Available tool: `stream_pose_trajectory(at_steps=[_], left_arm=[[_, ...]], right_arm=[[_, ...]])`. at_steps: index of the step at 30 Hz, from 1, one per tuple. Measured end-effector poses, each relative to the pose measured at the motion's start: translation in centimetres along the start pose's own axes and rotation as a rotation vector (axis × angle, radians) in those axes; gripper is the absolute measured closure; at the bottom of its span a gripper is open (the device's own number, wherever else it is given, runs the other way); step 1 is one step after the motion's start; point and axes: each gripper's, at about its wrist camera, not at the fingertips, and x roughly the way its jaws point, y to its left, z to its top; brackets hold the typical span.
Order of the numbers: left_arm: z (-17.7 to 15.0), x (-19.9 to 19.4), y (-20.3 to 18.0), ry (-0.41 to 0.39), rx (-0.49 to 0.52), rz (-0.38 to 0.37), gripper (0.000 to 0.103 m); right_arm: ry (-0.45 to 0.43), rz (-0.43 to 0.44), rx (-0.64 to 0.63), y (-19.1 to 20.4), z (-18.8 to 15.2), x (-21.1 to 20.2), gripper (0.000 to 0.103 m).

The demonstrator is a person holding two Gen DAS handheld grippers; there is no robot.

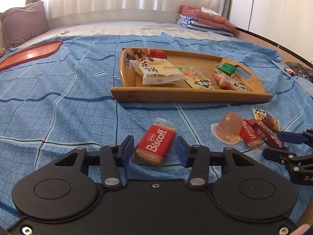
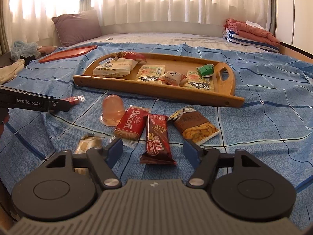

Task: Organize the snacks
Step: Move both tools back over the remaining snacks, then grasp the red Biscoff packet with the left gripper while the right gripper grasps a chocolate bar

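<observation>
A wooden tray (image 1: 187, 95) (image 2: 156, 92) holding several snack packs lies on the blue bedspread. My left gripper (image 1: 155, 148) is open, its jaws on either side of a red Biscoff pack (image 1: 155, 145) lying on the bed. My right gripper (image 2: 153, 148) is open around the near end of a dark brown chocolate bar (image 2: 158, 139); it also shows in the left wrist view (image 1: 281, 143). Beside the bar lie a second Biscoff pack (image 2: 131, 125), a pink jelly cup (image 2: 113, 107) (image 1: 229, 128) and a peanut pack (image 2: 195, 126).
A red tray (image 1: 29, 53) (image 2: 68, 53) lies at the far left of the bed. A purple pillow (image 2: 77, 26) and folded blankets (image 2: 252, 33) sit at the back. A small beige snack pack (image 2: 87, 145) lies left of my right gripper.
</observation>
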Motion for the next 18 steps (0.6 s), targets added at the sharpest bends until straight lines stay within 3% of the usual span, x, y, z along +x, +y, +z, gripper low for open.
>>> stream_pose_trajectory(at_steps=[4,12,18], left_arm=[[-0.2,-0.5,-0.4,0.008,-0.015,-0.014,0.065],[-0.6,-1.1,-1.9,0.016,0.010,-0.055,0.065],[-0.9,-0.9,-2.7,0.030,0.048,-0.060,0.064]], right_arm=[[-0.007,-0.002,0.005,0.2,0.1,0.0,0.035],[-0.010,-0.031,0.011,0.3,0.2,0.6,0.035],[-0.016,-0.041,0.040,0.1,0.2,0.5,0.051]])
